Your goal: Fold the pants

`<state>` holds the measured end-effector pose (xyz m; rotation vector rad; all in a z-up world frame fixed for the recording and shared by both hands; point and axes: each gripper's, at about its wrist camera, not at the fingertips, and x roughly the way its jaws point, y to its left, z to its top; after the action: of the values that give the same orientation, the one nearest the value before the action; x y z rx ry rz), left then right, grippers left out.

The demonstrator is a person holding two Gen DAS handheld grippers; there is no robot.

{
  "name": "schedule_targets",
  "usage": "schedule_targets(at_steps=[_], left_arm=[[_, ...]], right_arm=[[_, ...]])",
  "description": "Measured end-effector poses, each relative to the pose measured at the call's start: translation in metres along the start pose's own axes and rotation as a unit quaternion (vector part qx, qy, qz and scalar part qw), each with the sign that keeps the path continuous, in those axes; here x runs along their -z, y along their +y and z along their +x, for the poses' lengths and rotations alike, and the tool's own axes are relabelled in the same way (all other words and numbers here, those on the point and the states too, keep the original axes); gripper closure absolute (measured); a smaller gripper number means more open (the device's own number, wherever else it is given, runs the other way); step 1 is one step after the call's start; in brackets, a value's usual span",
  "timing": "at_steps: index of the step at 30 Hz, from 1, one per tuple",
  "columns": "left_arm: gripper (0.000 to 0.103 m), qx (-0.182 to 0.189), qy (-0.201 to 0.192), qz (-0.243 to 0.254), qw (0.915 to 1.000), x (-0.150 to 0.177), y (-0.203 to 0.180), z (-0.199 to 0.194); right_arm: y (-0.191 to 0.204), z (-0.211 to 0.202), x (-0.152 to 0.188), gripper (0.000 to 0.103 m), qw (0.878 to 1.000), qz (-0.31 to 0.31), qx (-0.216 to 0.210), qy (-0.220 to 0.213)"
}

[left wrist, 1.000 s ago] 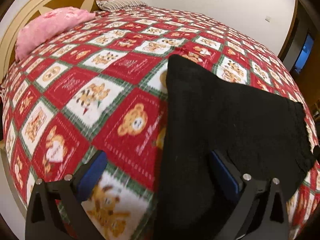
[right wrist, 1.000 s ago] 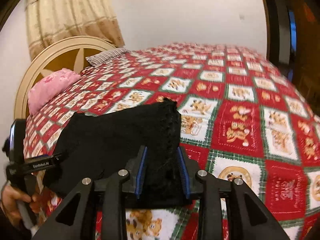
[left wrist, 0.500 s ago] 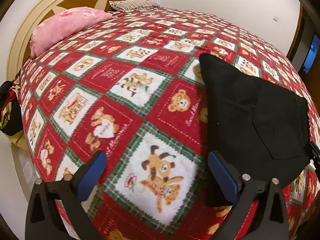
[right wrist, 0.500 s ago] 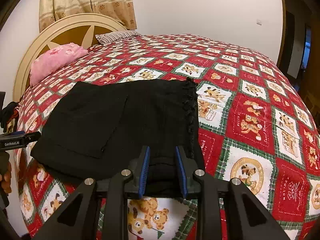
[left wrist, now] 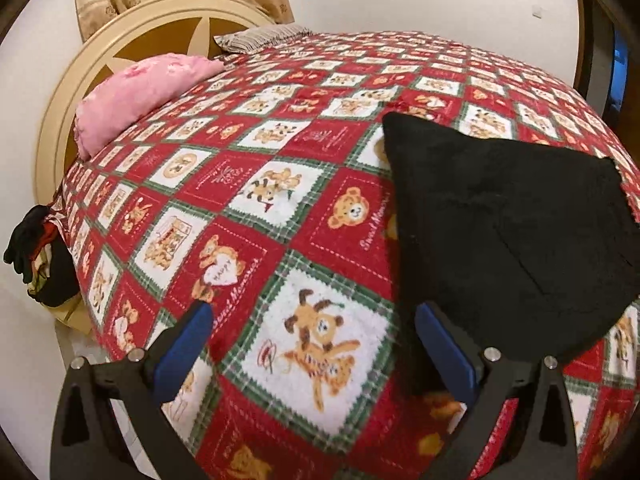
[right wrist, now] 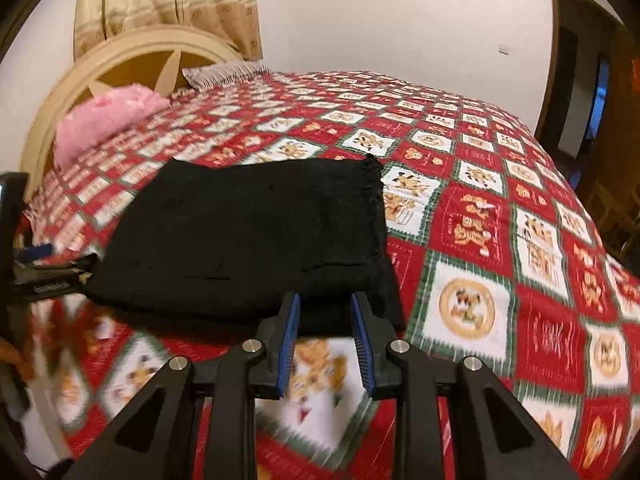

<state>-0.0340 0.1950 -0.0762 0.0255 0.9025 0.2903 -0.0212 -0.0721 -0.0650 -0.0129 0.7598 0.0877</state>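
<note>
Two hand-held grippers stand empty: left hand-held gripper point(left wrist: 310, 354) gapes wide, right hand-held gripper point(right wrist: 326, 338) narrowly parted. Folded black pants point(right wrist: 256, 236) lie on the bed point(right wrist: 500, 240) just ahead: soft, light, floppy; pinch the stacked near edge.

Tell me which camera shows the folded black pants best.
The right wrist view: the black pants lie whole and centred, fringed hem visible on the right. The left wrist view shows them at its right edge, partly cut off.
</note>
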Motion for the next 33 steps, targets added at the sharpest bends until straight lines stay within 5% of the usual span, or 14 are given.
schedule_targets(at_steps=[2,6,12,19,25,33], left_arm=[[0.000,0.006,-0.008,-0.004,0.9999,0.002,-0.003,-0.009],[0.000,0.017,-0.018,0.000,0.9997,0.008,-0.013,-0.024],[0.000,0.021,0.001,0.021,0.9996,0.026,-0.028,-0.036],[0.000,0.054,-0.037,0.027,0.9975,0.048,-0.029,-0.079],[0.000,0.085,-0.076,0.015,0.9934,0.053,-0.022,-0.118],[0.000,0.073,-0.162,0.010,0.9841,0.052,-0.011,-0.166]], right_arm=[[0.003,-0.007,0.002,0.074,1.000,0.003,0.000,0.002],[0.004,-0.015,0.011,0.044,0.998,0.057,-0.036,0.021],[0.012,-0.016,0.031,0.043,0.993,0.088,-0.042,0.065],[0.014,-0.038,0.051,0.043,0.988,0.114,-0.021,0.099],[0.028,-0.088,0.049,0.043,0.995,0.092,-0.012,0.039],[0.035,-0.163,0.035,0.042,0.990,0.085,0.038,-0.109]])
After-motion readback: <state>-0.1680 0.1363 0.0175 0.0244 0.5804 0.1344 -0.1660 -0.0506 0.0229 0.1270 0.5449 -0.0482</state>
